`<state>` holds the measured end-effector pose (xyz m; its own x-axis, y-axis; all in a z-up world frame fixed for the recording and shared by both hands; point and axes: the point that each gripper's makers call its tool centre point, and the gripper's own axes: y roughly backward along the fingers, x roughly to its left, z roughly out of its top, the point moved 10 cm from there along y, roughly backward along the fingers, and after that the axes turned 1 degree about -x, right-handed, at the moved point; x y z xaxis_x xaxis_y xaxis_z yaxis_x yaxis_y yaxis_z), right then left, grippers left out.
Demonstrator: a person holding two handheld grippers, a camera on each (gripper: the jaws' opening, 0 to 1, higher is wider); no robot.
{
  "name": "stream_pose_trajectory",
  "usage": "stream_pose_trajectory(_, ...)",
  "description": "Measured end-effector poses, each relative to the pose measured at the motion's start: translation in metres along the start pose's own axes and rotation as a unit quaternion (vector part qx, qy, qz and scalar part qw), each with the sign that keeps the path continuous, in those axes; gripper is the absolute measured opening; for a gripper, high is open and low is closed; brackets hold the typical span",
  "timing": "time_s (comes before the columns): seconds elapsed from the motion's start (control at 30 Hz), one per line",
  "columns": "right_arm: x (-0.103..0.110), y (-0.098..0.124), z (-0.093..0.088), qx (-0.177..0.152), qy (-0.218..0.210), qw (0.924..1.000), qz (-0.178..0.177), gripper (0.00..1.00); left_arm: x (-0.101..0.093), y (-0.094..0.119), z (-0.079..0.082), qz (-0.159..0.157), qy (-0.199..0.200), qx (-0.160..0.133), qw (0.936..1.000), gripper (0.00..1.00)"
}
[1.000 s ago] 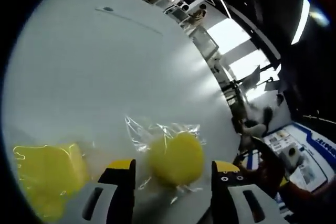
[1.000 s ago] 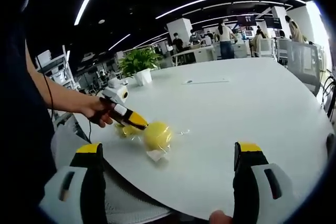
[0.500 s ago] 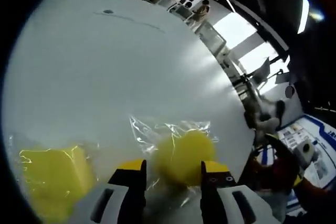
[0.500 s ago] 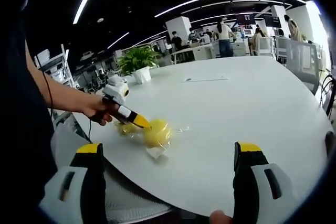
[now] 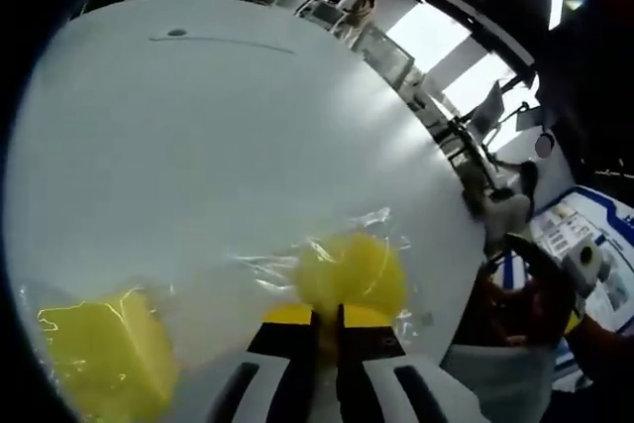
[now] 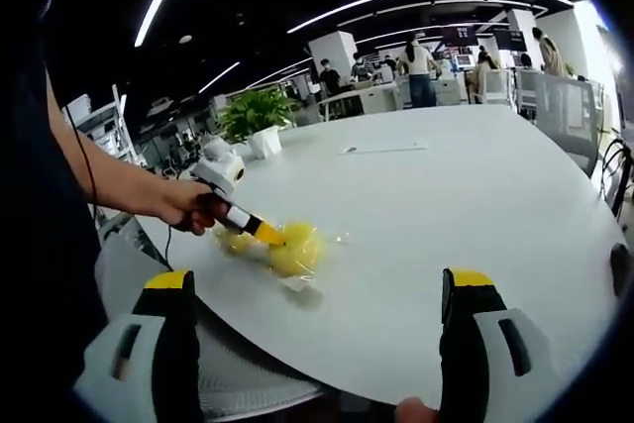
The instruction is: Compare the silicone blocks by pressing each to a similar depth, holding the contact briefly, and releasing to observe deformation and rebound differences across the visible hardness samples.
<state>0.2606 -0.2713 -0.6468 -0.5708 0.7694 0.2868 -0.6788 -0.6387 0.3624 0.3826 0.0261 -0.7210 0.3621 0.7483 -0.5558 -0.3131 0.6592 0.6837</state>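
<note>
A round yellow silicone block [image 5: 352,266] in a clear plastic bag lies on the white table [image 5: 198,126]. My left gripper [image 5: 327,316] is shut, its yellow tips together and pressed against the block's near side. A squarer yellow block [image 5: 104,354], also bagged, lies to the left. In the right gripper view a hand holds the left gripper [image 6: 265,235] with its tip pushed into the round block [image 6: 297,251], and the other block [image 6: 234,241] lies just behind. My right gripper [image 6: 322,284] hangs open above the table's near edge, well short of the blocks.
The table's curved edge [image 6: 297,344] runs close below the blocks. A thin pen-like object [image 6: 381,150] lies far across the table. A potted plant [image 6: 260,116], desks and people stand behind. A chair [image 6: 570,111] is at the far right.
The left jaws have gone from wide open around the round block to shut. Their tips now press into the block. The right gripper has stayed still.
</note>
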Motion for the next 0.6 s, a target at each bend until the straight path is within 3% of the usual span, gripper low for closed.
stream_pose_trajectory(0.33,0.001,0.001,0.000,0.003,0.003,1.0000,0.003,0.97,-0.006,0.001,0.000,-0.003,-0.002,-0.015,0.9999,0.00)
stream_pose_trajectory(0.4,0.001,0.001,0.001,0.003,0.003,1.0000,0.004,0.97,-0.008,0.002,-0.001,-0.008,-0.013,-0.023,0.9996,0.00)
stream_pose_trajectory(0.43,0.001,0.001,0.002,0.003,0.004,1.0000,0.004,0.97,-0.011,0.002,-0.001,-0.028,-0.039,-0.035,0.9982,0.00)
stream_pose_trajectory(0.53,0.001,0.000,0.003,0.003,0.004,1.0000,0.006,0.97,-0.014,0.005,-0.002,-0.011,-0.053,-0.036,0.9979,0.00)
stream_pose_trajectory(0.6,0.001,0.000,0.003,0.003,0.005,1.0000,0.006,0.97,-0.018,0.007,-0.003,-0.018,-0.060,-0.047,0.9969,0.00)
